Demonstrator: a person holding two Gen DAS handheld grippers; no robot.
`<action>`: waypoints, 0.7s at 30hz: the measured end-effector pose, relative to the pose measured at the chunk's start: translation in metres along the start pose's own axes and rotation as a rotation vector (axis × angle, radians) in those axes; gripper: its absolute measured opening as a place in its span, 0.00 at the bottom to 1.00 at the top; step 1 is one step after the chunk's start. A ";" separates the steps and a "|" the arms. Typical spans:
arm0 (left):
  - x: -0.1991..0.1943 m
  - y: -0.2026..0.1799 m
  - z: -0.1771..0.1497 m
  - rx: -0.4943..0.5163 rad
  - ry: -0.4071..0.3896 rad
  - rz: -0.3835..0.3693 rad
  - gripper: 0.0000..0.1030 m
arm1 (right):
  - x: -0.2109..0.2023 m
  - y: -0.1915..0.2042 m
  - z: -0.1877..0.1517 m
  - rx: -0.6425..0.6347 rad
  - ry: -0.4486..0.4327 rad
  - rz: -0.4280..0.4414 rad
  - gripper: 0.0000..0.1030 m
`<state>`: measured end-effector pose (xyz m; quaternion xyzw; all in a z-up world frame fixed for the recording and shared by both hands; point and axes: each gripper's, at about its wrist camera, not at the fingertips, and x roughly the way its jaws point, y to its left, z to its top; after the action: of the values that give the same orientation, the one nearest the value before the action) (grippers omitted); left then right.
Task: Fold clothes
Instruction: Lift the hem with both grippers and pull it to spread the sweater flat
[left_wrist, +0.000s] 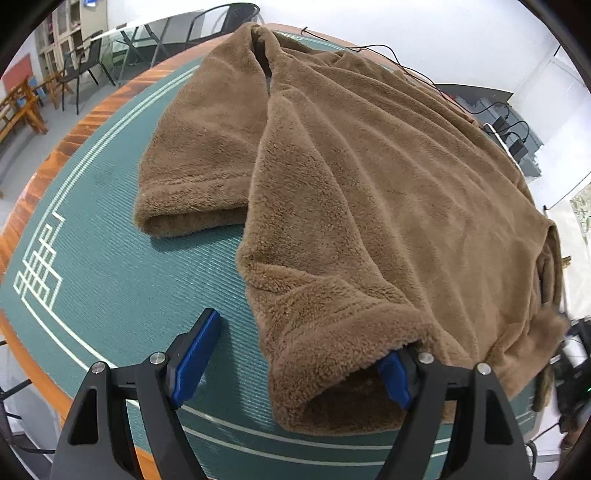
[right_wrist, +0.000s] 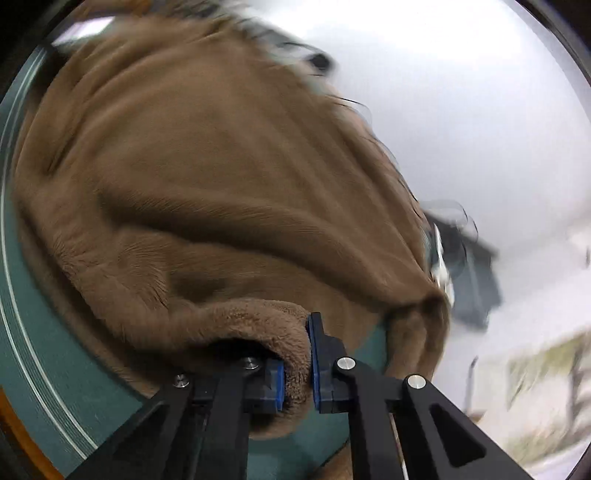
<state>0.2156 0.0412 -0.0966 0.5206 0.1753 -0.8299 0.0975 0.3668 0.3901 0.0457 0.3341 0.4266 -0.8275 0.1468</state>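
Note:
A brown fleece garment (left_wrist: 369, 177) lies spread on a green mat (left_wrist: 110, 280), one sleeve folded across its left side. My left gripper (left_wrist: 295, 354) is open low over the mat at the garment's near hem; its left finger (left_wrist: 195, 358) stands on bare mat and its right finger (left_wrist: 397, 376) is tucked under the hem fold. My right gripper (right_wrist: 297, 354) is shut on a thick fold of the same garment (right_wrist: 207, 177) and holds it lifted above the mat (right_wrist: 40, 347). The right wrist view is motion-blurred.
The mat covers a wooden table (left_wrist: 74, 136). Black cables (left_wrist: 413, 70) and power bricks (left_wrist: 517, 144) lie past the garment's far right edge. Chairs (left_wrist: 81, 62) and a wooden bench (left_wrist: 22, 107) stand on the floor at the far left.

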 end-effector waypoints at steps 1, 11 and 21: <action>-0.003 0.000 0.001 0.003 -0.016 0.024 0.80 | -0.006 -0.020 -0.001 0.073 -0.003 -0.009 0.10; -0.069 -0.030 0.034 0.127 -0.220 0.086 0.89 | -0.071 -0.134 -0.027 0.524 -0.028 -0.017 0.10; -0.176 0.008 0.055 0.321 -0.256 0.159 0.89 | -0.086 -0.053 -0.050 0.401 0.117 0.288 0.10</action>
<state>0.2499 0.0085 0.0817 0.4322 -0.0145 -0.8961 0.0999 0.4236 0.4584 0.1153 0.4611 0.2098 -0.8455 0.1688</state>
